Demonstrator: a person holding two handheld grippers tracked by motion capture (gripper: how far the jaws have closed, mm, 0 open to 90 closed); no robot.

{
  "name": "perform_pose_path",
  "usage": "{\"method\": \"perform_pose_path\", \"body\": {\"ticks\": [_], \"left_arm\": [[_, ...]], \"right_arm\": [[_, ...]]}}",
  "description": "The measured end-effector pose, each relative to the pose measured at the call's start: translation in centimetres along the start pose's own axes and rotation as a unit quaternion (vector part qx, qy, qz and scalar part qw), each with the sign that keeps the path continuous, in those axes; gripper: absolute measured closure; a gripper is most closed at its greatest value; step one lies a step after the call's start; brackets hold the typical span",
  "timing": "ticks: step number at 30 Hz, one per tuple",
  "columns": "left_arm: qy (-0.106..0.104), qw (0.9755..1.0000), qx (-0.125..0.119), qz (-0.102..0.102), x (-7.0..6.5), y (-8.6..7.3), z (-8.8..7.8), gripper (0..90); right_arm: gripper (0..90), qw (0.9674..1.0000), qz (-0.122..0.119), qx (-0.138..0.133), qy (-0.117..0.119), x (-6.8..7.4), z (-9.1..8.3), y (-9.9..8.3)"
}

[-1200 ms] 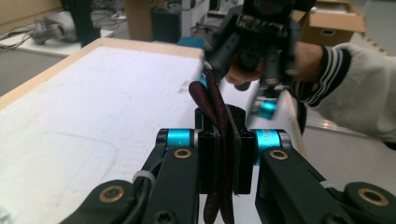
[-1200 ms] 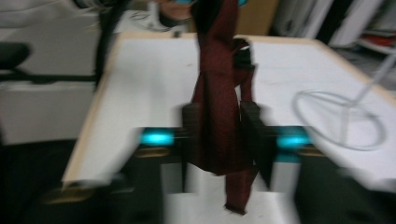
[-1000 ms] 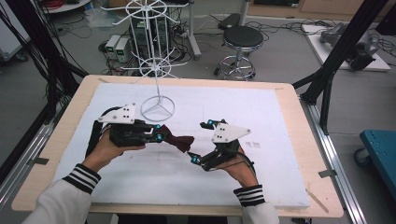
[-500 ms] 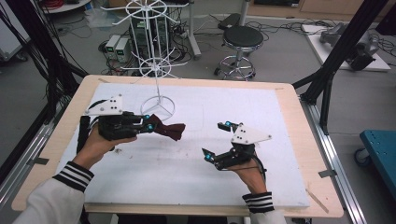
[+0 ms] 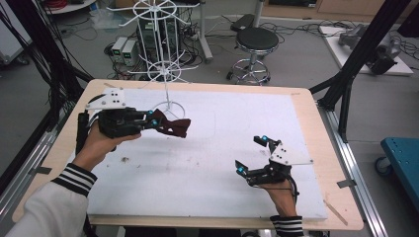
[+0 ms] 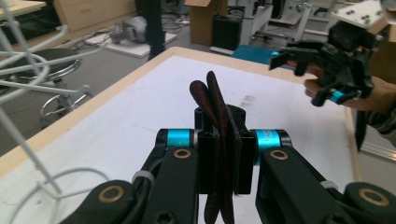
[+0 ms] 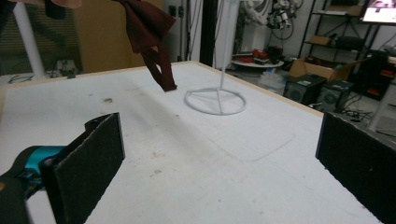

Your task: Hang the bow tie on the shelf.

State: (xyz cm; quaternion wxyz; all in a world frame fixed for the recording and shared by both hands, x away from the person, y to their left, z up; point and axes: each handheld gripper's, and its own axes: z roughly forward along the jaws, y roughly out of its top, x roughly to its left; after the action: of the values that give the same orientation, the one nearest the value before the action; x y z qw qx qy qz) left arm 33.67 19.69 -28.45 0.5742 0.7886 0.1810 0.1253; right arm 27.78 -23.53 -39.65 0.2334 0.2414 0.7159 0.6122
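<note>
Dark red bow tie [image 5: 170,126]: clamped in the left gripper [image 5: 157,123], raised near the white wire rack [image 5: 165,74] at far left, presumably for hanging; right gripper [image 5: 253,157], jaws apart and empty, waits near right.

A black stool [image 5: 255,40] stands beyond the table [image 5: 316,123].

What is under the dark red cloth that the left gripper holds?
Bare white mat; the cloth hangs above it, apart. The left gripper pads cover its clamped part.
</note>
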Motion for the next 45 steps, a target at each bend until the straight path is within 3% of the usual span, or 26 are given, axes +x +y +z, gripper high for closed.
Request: {"method": "perform_pose_path", "body": {"ticks": [19,28,34,41,45], "left_arm": [[0.057,0.9983,0.009,-0.003,1.8,2.8,0.0,83.4],[0.071,0.9973,0.017,-0.003,2.5,3.7,0.5,83.3],[0.079,0.9967,0.021,-0.003,3.1,4.4,1.0,83.3],[0.086,0.9960,0.026,-0.004,3.7,4.8,1.5,83.3],[0.093,0.9951,0.035,-0.002,4.0,5.1,1.7,83.3]], "right_arm": [[0.5,0.9971,0.027,-0.039,-0.059,-0.5,-3.1,-3.5],[0.5,0.9957,0.031,-0.055,-0.068,-0.7,-3.1,-4.5],[0.5,0.9930,0.024,-0.074,-0.088,-0.7,-3.4,-4.6],[0.6,0.9915,0.026,-0.082,-0.098,-0.6,-3.5,-5.1],[0.6,0.9923,0.027,-0.076,-0.094,-0.5,-3.3,-5.5]]}}
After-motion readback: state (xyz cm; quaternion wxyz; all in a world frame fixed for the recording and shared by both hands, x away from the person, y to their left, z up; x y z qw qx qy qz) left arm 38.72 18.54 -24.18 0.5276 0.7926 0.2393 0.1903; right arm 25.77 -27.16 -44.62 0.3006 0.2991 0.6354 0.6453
